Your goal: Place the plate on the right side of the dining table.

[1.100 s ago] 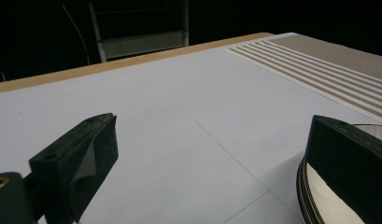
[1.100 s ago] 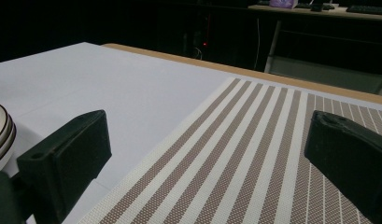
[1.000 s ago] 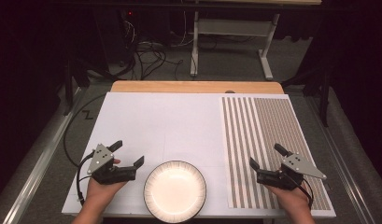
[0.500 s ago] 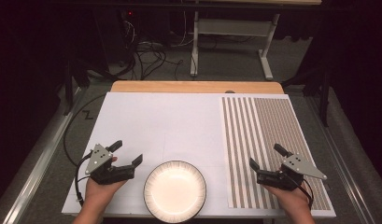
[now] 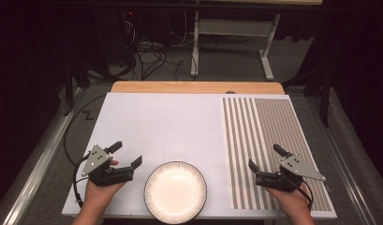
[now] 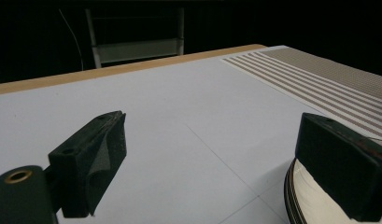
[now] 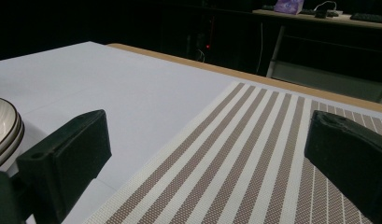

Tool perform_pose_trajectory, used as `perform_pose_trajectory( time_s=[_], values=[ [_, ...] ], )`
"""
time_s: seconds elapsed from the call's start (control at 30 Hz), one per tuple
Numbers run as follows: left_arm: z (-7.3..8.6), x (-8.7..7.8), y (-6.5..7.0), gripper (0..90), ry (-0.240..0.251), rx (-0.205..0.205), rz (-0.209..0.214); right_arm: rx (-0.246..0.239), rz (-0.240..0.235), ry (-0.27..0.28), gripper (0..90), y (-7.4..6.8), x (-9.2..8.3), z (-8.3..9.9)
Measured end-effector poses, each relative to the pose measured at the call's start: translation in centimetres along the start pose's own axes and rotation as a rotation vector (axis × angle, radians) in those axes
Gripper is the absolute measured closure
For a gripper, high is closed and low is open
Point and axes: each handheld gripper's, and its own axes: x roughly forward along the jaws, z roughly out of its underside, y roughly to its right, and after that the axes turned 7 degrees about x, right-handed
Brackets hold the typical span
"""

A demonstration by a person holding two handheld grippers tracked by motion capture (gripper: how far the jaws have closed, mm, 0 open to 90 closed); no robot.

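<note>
A white plate point(image 5: 175, 191) with a dark striped rim sits at the near edge of the white board point(image 5: 170, 126). My left gripper point(image 5: 127, 153) rests just left of the plate, held in a hand. It is open with nothing between its jaws, which have just been closing slightly. In the left gripper view point(image 6: 212, 140) the plate's rim point(image 6: 310, 200) shows behind the right jaw. My right gripper point(image 5: 265, 157) lies on the striped placemat point(image 5: 273, 140), open and empty. In the right gripper view point(image 7: 209, 135) the plate point(image 7: 4, 123) is at far left.
The brown-and-cream placemat point(image 7: 254, 154) covers the board's right third. A wooden table edge point(image 5: 194, 87) runs along the far side. Beyond it are floor cables point(image 5: 151, 51) and a metal stand point(image 5: 231, 33). A cable point(image 5: 74, 136) trails off the left side.
</note>
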Motion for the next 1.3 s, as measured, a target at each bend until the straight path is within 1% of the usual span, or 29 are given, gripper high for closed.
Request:
perform_pose_trajectory(
  time_s=[0.13, 0.27, 0.4, 0.6, 0.63, 0.7, 0.77, 0.8, 0.83, 1.1, 1.3],
  values=[
    [0.0, 0.0, 0.0, 6.8, 0.003, -0.001, 0.002, -0.022, -0.018, -0.004, 2.1, -0.5, 0.1, -0.1],
    [-0.1, 0.0, 0.2, 3.7, -0.003, 0.014, 0.001, -0.035, -0.050, -0.008, 2.5, -1.5, 0.3, -0.2],
    [-0.1, 0.1, 0.3, 1.9, 0.000, 0.016, 0.003, -0.046, -0.083, -0.018, 2.7, -2.6, 0.5, -0.4],
    [-0.1, 0.1, 0.4, 0.9, -0.002, 0.023, 0.018, -0.066, -0.127, -0.031, 3.0, -4.1, 0.9, -0.4],
    [-0.1, 0.1, 0.4, 0.8, -0.002, 0.023, 0.018, -0.066, -0.127, -0.031, 3.0, -4.1, 0.9, -0.4],
    [-0.2, 0.2, 0.5, 0.7, -0.007, 0.017, 0.025, -0.064, -0.157, -0.050, 3.4, -4.9, 1.2, -0.4],
    [-0.2, 0.2, 0.6, 0.6, -0.004, 0.013, 0.027, -0.062, -0.172, -0.057, 3.7, -5.3, 1.3, -0.4],
    [-0.2, 0.2, 0.6, 0.6, -0.004, 0.013, 0.027, -0.062, -0.172, -0.057, 3.7, -5.3, 1.3, -0.4],
    [-0.3, 0.2, 0.6, 0.6, -0.003, 0.010, 0.028, -0.064, -0.189, -0.062, 3.9, -5.7, 1.5, -0.4],
    [-0.3, 0.2, 0.7, 0.2, 0.004, 0.013, 0.016, -0.087, -0.245, -0.099, 4.0, -7.7, 2.3, -0.2],
    [-0.3, 0.1, 0.7, 0.2, 0.006, 0.016, 0.012, -0.097, -0.276, -0.117, 4.2, -8.7, 2.7, -0.1]
  ],
)
